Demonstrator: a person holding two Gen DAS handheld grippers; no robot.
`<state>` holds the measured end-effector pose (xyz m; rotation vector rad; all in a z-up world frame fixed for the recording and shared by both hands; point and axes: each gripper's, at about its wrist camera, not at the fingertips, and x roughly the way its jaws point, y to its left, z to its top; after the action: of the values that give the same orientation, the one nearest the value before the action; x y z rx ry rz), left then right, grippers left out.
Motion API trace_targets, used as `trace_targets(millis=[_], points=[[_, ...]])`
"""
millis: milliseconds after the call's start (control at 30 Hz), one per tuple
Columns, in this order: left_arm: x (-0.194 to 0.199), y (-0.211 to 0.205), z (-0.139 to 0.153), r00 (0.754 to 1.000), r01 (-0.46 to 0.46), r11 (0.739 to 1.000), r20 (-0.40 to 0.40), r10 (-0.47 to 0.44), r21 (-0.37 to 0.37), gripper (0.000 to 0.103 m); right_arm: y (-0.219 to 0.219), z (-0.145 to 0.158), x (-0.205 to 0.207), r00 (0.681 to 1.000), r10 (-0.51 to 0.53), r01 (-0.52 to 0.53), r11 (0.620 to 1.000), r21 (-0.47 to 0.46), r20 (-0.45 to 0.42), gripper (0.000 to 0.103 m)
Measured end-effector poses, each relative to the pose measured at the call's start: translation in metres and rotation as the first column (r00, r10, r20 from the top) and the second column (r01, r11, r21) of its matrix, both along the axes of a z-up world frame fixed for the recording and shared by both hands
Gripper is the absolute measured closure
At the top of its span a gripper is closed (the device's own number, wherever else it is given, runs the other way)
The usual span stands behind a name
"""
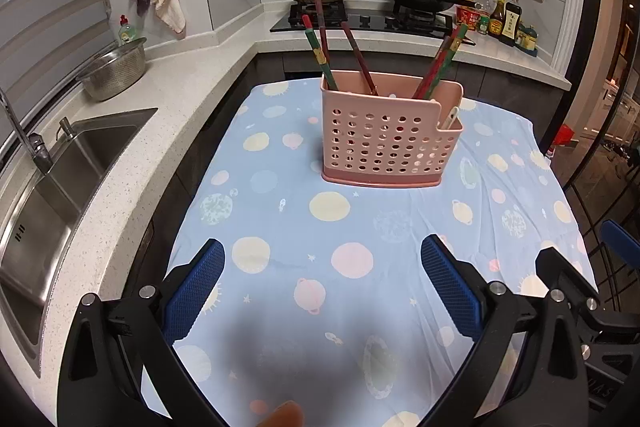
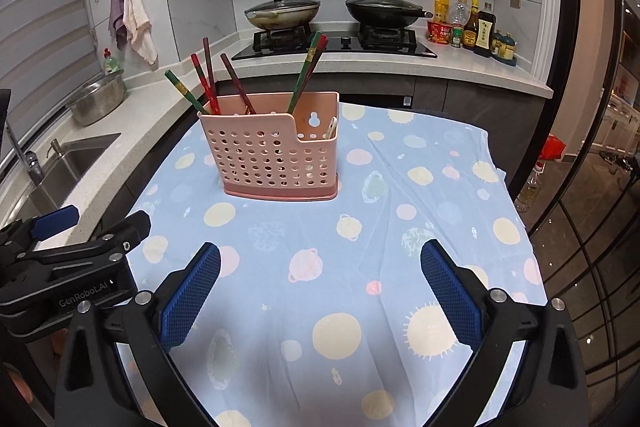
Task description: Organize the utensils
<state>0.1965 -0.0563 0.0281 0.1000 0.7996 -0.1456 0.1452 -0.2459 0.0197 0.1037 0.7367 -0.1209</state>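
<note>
Lower ends of red/green chopsticks are hidden inside perforated pink plastic utensil basket. White utensil in side compartment: mostly concealed, type can't be told. Condiment bottle labels too small to be read.

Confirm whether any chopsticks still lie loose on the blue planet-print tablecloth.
No: the blue planet-print tablecloth is bare of utensils, and the red and green chopsticks all stand in the pink perforated plastic holder.

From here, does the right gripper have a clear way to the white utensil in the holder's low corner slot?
Probably yes: the right gripper is open and empty, only bare tablecloth lies ahead, and the white utensil shows above the pink holder's cut-down wall.
</note>
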Motion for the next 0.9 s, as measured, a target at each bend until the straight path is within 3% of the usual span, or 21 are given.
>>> trace_targets(millis=[900], points=[[0.010, -0.010, -0.002, 1.000, 0.009, 1.000, -0.029, -0.008, 0.028, 0.009, -0.008, 0.002, 0.014, 1.000, -0.005, 0.006, 1.000, 0.025, -0.028, 0.007]])
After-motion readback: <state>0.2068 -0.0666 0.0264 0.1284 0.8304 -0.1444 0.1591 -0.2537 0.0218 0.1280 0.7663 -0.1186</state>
